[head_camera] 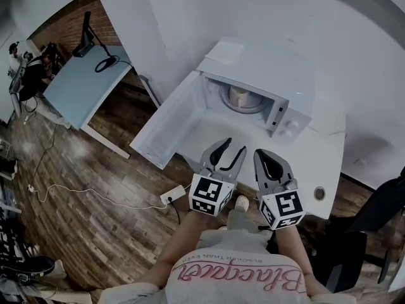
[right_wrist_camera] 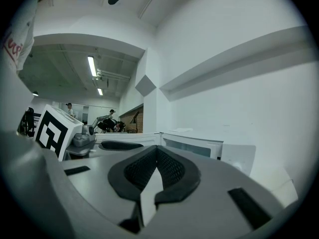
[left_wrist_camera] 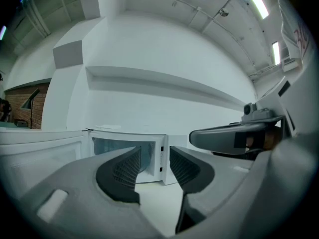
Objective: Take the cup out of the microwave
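A white microwave (head_camera: 253, 81) stands on a white table (head_camera: 323, 163) with its door (head_camera: 166, 122) swung wide open to the left. Inside, a pale cup (head_camera: 240, 95) stands on the glass turntable. My left gripper (head_camera: 235, 145) is open and empty, short of the microwave's opening. Beside it, my right gripper (head_camera: 261, 152) is shut on nothing. In the left gripper view the left gripper (left_wrist_camera: 154, 156) frames the microwave (left_wrist_camera: 107, 146); the cup does not show there. In the right gripper view the pads of the right gripper (right_wrist_camera: 157, 156) meet, and the microwave (right_wrist_camera: 192, 146) is ahead.
A white wall rises right behind the microwave. A blue-topped desk (head_camera: 79, 84) stands at the left, with people beyond it. A power strip (head_camera: 172, 197) with a cable lies on the wooden floor. A black chair (head_camera: 354, 246) is at the lower right.
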The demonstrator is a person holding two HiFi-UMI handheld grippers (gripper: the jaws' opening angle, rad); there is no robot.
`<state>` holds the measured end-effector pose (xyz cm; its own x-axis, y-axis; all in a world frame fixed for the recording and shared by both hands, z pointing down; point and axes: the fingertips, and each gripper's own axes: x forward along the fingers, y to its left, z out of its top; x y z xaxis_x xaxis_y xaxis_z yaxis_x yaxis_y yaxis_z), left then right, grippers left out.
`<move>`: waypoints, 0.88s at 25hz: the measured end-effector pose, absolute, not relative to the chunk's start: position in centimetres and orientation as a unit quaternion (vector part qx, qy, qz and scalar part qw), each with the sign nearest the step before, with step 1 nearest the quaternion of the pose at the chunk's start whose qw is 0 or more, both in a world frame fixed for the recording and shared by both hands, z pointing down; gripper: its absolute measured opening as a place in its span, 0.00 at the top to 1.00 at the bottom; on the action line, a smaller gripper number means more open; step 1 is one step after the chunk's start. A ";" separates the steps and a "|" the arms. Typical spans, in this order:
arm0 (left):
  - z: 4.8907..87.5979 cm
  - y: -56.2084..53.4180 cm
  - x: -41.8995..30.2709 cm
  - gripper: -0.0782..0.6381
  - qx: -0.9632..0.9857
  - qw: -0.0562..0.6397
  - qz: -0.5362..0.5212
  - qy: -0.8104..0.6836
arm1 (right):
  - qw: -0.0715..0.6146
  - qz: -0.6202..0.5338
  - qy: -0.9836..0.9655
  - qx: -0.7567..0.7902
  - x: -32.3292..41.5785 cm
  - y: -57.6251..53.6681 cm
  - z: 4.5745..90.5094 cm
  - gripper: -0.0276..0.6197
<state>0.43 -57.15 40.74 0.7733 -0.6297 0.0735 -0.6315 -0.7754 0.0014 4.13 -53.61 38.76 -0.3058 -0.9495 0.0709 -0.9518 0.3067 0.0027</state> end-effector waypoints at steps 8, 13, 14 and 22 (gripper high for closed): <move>42.0 -61.7 3.1 0.55 0.935 0.008 0.045 -0.352 | 0.030 0.021 -0.811 0.584 6.6 -57.4 39.1 0.94; 43.2 -64.9 4.4 0.55 0.929 0.009 0.046 -0.366 | 0.033 0.023 -0.815 0.578 7.9 -59.8 39.4 0.94; 43.4 -65.5 4.7 0.55 0.928 0.010 0.050 -0.370 | 0.035 0.026 -0.816 0.576 8.0 -60.2 39.6 0.94; 45.7 -70.6 6.4 0.55 0.911 0.022 0.062 -0.407 | 0.041 0.044 -0.826 0.561 9.2 -63.6 41.0 0.94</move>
<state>6.36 -70.59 45.67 0.6605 -0.7394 0.1305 -0.7448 -0.6672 -0.0105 9.21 -63.55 40.99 -0.3673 -0.9228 0.1163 -0.9299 0.3668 -0.0262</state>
